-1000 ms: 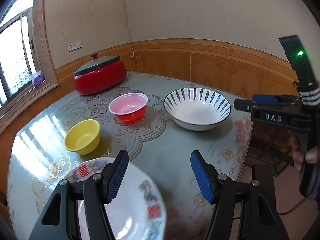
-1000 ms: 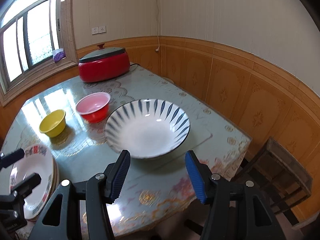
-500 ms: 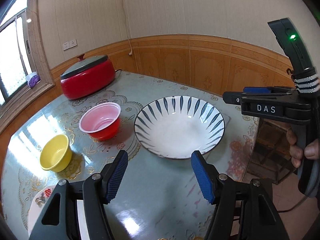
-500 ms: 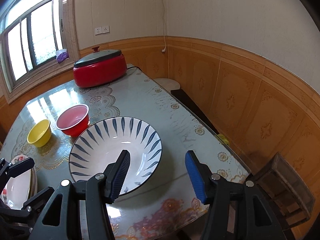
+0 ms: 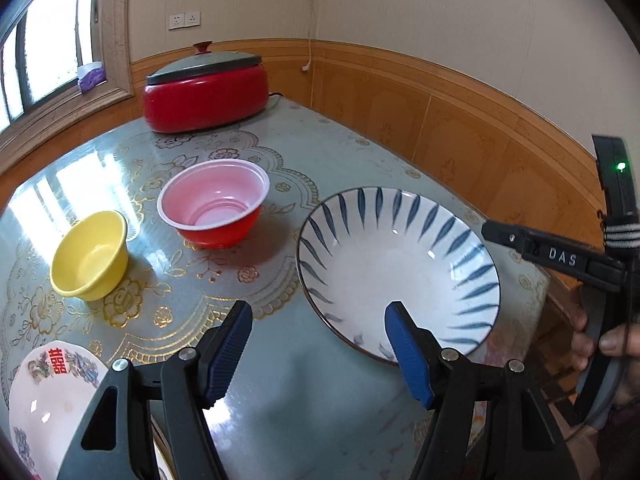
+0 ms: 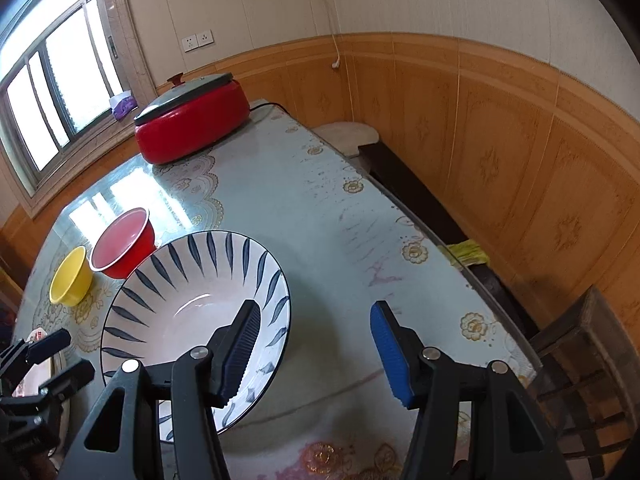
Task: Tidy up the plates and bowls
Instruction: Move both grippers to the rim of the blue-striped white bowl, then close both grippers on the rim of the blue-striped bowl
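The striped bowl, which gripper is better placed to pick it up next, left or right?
Probably the right gripper: its open jaws already straddle the striped bowl's near rim. The left gripper sits mostly beside the bowl.

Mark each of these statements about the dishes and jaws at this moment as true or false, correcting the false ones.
1. The red bowl is stacked inside the yellow bowl. False: they stand side by side on the table, apart.
2. The blue-striped bowl is empty. True.
3. The left gripper is shut on the blue-striped bowl. False: its jaws stand open, with nothing clamped between them.
4. The red cooker has its lid on. True.
5. The right gripper has open jaws, one over the striped bowl's rim. True.
6. The decorated plate holds food. False: it looks bare.
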`<state>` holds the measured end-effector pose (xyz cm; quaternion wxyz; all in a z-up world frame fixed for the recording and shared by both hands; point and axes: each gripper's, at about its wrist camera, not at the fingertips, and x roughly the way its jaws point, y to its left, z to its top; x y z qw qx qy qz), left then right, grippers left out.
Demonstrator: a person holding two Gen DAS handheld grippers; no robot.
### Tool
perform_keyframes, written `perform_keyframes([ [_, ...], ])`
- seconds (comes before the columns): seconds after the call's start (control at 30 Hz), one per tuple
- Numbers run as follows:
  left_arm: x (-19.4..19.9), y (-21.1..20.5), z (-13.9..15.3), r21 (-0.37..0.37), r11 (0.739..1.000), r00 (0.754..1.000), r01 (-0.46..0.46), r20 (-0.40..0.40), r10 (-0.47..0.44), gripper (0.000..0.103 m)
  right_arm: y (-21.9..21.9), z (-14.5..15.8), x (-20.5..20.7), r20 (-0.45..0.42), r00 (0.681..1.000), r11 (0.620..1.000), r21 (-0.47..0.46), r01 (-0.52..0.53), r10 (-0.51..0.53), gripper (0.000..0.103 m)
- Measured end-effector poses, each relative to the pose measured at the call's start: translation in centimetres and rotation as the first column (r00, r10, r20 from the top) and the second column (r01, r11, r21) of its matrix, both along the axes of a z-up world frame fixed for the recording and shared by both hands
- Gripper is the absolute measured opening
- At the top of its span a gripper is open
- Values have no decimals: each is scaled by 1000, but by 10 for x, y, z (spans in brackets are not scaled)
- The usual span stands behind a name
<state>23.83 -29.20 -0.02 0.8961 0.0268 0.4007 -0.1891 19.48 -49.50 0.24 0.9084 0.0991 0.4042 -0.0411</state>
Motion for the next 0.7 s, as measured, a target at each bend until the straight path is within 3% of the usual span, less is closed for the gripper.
perform_keyframes([
  [0.23, 22, -2, -7, -22, 999, 998, -28, -51, 27, 66, 12, -10, 16, -22, 996, 996, 15, -84, 84, 58],
  [0.4, 33, -5, -13, -40, 998, 996, -38, -85, 34, 55, 16, -20, 21, -45, 993, 994, 27, -110, 112, 58],
  [0.7, 49, -8, -27, -73, 996, 988, -57, -148, 46, 53, 12, -25, 27, -58, 991, 993, 26, -119, 121, 58],
])
